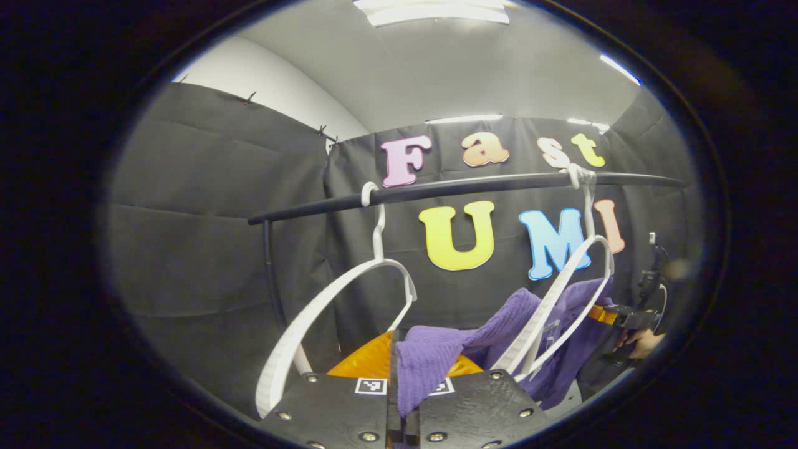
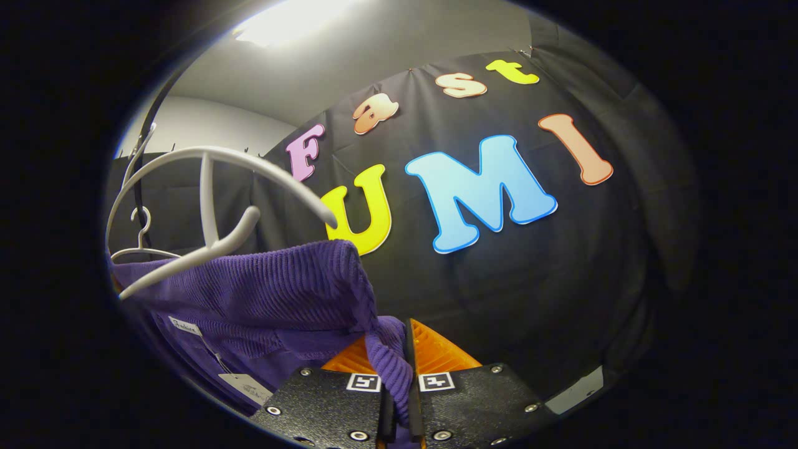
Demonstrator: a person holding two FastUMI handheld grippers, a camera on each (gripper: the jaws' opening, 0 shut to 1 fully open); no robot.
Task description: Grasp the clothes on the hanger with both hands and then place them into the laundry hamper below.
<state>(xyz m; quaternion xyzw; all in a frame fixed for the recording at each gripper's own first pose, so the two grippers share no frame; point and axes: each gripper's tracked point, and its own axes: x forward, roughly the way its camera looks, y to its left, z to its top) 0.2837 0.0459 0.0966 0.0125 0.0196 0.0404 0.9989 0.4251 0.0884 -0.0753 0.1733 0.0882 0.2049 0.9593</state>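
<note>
left gripper (image 1: 404,365) pinching sweater (image 1: 436,355) edge at my 12 | right gripper (image 2: 406,349) clamped on its other shoulder | sweater partly draped on hanger (image 1: 561,299) at 2, so I judge lifting clear comes next | hamper unseen

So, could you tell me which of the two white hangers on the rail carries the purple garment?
The hanger on the right in the left gripper view; the purple garment drapes over it. The left hanger hangs bare.
</note>
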